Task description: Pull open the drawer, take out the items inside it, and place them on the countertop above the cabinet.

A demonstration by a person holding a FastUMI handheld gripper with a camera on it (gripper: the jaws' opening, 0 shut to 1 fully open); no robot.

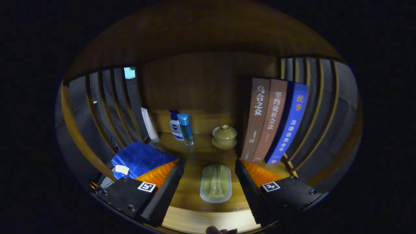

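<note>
The gripper [208,191] has its fingers spread wide apart and they hold nothing. Between the fingers, on the wooden countertop [198,152], lies a pale green soap dish [215,182] with a whitish rim; it touches neither finger. Beyond the fingers a green lidded tea bowl [224,136] stands on its saucer. To its right, three books [274,120] stand upright side by side, two brown and one blue. Left of the tea bowl are a white pump bottle [175,127] and a blue-capped clear bottle [186,128], close together, and a white tube [150,125] leans further left. A folded blue towel [139,157] lies just beside the left finger.
</note>
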